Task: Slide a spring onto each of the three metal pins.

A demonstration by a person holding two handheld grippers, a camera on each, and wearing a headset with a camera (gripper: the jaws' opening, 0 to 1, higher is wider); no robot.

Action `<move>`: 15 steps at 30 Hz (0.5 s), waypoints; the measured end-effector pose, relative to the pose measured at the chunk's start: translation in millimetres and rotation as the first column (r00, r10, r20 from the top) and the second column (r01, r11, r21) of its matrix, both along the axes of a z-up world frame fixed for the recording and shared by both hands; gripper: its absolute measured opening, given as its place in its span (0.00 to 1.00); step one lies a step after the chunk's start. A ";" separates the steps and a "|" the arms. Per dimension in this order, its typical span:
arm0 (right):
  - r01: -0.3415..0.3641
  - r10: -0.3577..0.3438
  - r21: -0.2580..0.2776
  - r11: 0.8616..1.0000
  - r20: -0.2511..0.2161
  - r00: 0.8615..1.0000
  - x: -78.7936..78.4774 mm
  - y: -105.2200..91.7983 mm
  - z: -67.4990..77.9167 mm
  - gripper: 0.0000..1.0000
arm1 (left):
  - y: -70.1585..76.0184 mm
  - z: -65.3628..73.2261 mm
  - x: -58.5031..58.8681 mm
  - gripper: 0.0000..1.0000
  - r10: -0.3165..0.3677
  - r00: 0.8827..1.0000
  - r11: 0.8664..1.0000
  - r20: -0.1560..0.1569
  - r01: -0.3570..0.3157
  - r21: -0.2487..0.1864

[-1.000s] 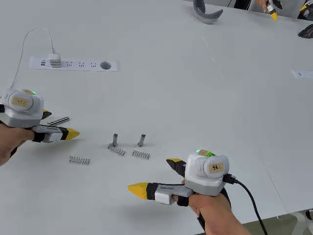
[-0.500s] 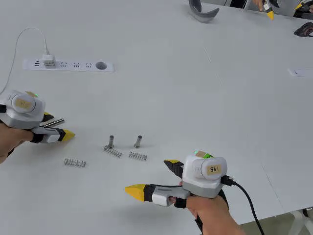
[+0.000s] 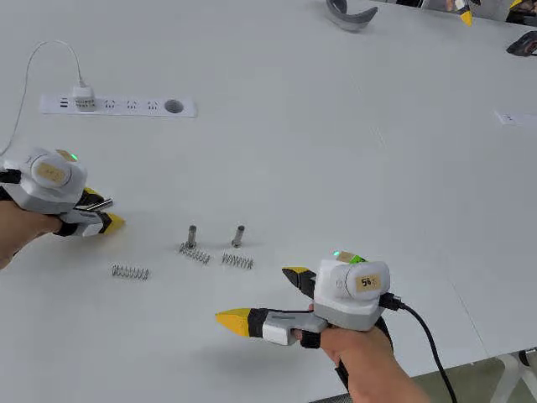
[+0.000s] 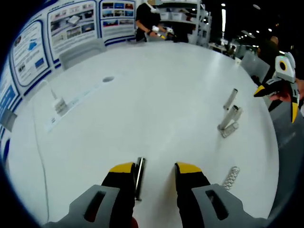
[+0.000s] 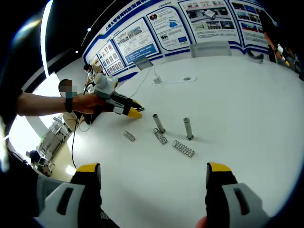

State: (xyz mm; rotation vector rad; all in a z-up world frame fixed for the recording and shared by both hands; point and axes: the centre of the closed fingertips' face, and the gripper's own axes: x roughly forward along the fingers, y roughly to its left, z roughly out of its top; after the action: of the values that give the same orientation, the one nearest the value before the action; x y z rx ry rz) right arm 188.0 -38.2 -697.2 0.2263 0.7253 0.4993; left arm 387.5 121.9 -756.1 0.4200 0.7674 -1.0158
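Overhead, head view: right gripper near front edge of tabletop, jaws wide, holding nothing. Left gripper at far left. Two upright pins stand side by side mid-tabletop. Two springs lie just before them, third spring further left.
Left gripper view: jaws narrowly apart, third pin lying between them, against one jaw, other jaw clear of it.
Right gripper view: jaws wide, pins and springs ahead.

Two pins on table, springs before them
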 end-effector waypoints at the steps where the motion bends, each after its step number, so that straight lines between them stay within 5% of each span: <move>1: 0.001 -0.001 0.001 1.000 0.000 1.000 0.2 -0.1 0.2 0.93 | 0.5 -0.9 0.0 0.32 0.002 1.000 1.000 -0.002 -0.002 0.006; 8: 0.002 -0.002 0.000 1.000 0.001 1.000 -0.2 -0.5 1.0 0.93 | 5.0 -4.7 4.4 0.19 0.022 1.000 0.999 0.002 -0.022 0.042; 15: 0.003 -0.003 0.009 1.000 0.000 1.000 0.0 2.1 0.5 0.92 | 2.0 -6.6 4.9 0.13 -0.057 0.998 0.992 0.033 0.053 0.118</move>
State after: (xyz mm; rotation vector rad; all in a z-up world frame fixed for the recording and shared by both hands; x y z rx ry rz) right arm 188.0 -36.0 -696.7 0.2356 0.7231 0.5000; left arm 392.3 124.0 -762.7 0.5623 0.7887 -1.0150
